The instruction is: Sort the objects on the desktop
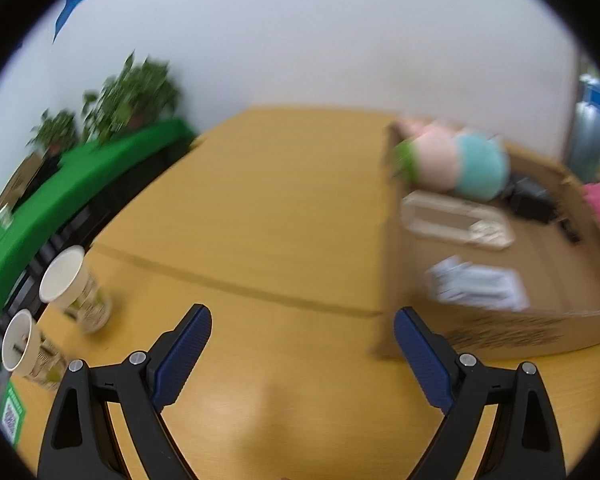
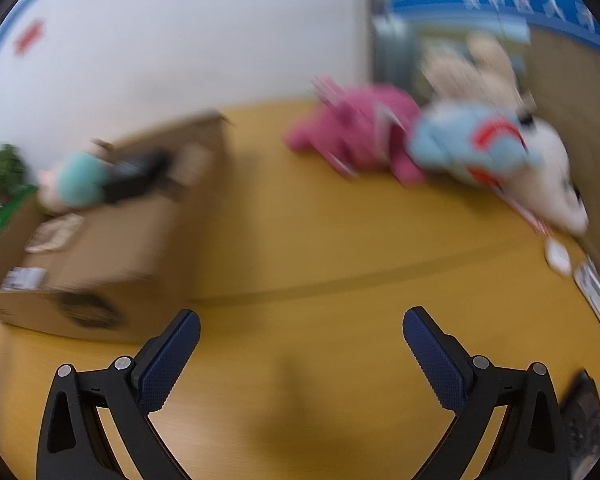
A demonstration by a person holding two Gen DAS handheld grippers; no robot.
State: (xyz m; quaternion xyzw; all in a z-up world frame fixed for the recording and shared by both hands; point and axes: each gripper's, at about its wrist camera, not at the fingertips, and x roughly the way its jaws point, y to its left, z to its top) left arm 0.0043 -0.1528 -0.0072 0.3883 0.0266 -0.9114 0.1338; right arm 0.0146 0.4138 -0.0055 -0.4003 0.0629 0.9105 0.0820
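Note:
My left gripper [image 1: 302, 320] is open and empty above the wooden table [image 1: 260, 208]. An open cardboard box [image 1: 500, 332] stands to its right, holding a pink and teal plush [image 1: 456, 160], a cream tray [image 1: 456, 220], white packets [image 1: 476, 284] and a black item [image 1: 532, 200]. My right gripper [image 2: 300, 324] is open and empty over the table [image 2: 320, 248]. The box [image 2: 112, 256] is at its left. A pink plush [image 2: 360, 132] and a blue and white plush [image 2: 496, 156] lie at the far right.
Two paper cups [image 1: 76, 288] stand at the table's left edge, beside a green-covered bench [image 1: 80, 184] with potted plants [image 1: 136, 92]. A beige plush [image 2: 472, 68] lies behind the others. A white card [image 2: 596, 296] and a dark object [image 2: 584, 412] lie at the right edge.

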